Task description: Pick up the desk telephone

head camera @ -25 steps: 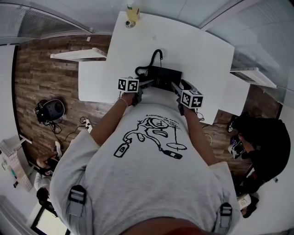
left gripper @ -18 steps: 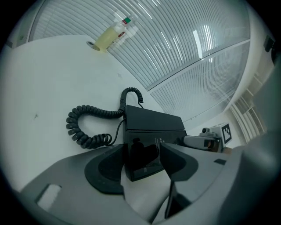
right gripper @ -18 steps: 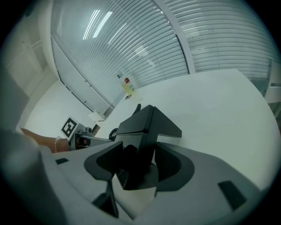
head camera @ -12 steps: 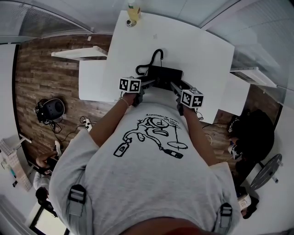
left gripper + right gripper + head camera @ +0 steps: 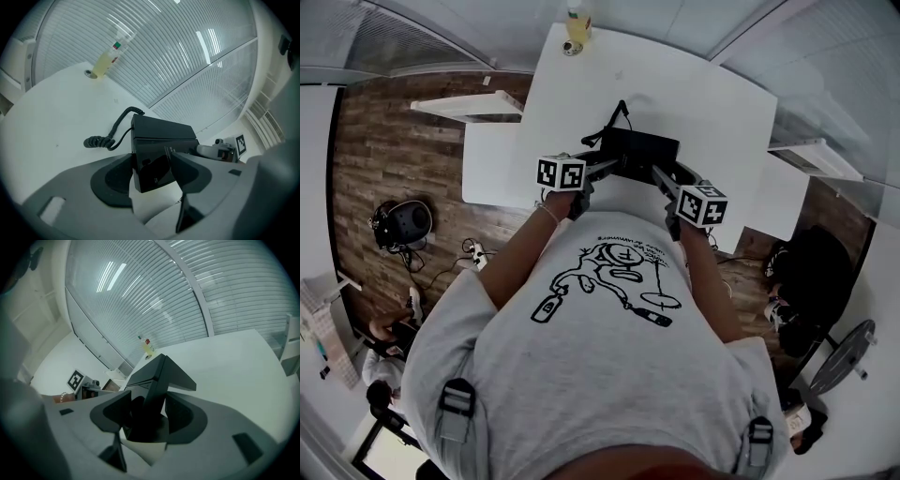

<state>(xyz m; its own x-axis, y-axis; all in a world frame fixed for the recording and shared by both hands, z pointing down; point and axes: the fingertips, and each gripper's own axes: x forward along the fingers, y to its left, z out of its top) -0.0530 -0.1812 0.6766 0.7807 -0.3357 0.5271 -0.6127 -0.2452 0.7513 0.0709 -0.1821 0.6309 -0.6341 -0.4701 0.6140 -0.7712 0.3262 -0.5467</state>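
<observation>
The black desk telephone [image 5: 639, 152] hangs a little above the white table [image 5: 703, 94], held from both sides. My left gripper [image 5: 607, 170] is shut on its left end; in the left gripper view both pads press the phone body [image 5: 161, 136] at the jaws [image 5: 151, 172]. My right gripper [image 5: 661, 180] is shut on its right end, and the right gripper view shows the phone [image 5: 157, 373] wedged between the pads [image 5: 147, 416]. A coiled black cord [image 5: 101, 140] trails from the phone down to the table.
A bottle of yellowish liquid [image 5: 574, 24] stands at the table's far edge, with a small round thing [image 5: 570, 48] beside it. White side shelves [image 5: 469, 108] [image 5: 811, 155] flank the table. Wood floor with cables and a dark bag [image 5: 405, 225] lies to the left.
Both grippers have risen together with the telephone between them, so it now hangs clear of the tabletop. The cord has stretched out straighter.
</observation>
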